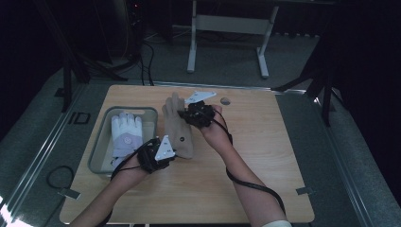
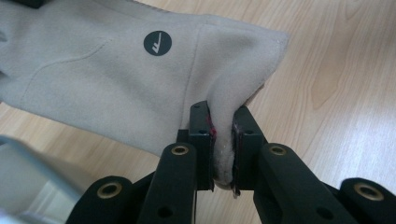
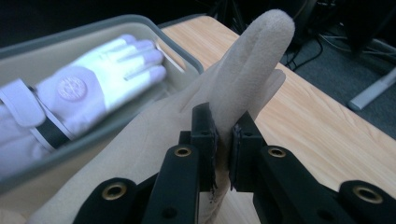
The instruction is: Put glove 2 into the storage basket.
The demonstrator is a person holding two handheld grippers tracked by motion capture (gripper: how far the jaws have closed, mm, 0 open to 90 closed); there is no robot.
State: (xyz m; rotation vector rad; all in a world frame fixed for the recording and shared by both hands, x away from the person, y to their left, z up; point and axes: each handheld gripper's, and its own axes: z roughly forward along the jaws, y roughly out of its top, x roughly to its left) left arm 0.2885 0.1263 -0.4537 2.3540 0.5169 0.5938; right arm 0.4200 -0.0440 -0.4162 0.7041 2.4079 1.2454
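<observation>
A beige glove hangs stretched between my two grippers above the wooden table, just right of the grey bin. My left gripper is shut on the cuff corner of the beige glove, the fabric bunched between its pads. My right gripper is shut on one finger of the beige glove, which sticks up past the jaws. A white glove lies in the grey bin; the white glove also appears in the right gripper view, blurred.
A small grey disc lies near the table's far edge. The grey bin wall sits close beside the right gripper. A white desk frame stands on the floor beyond the table.
</observation>
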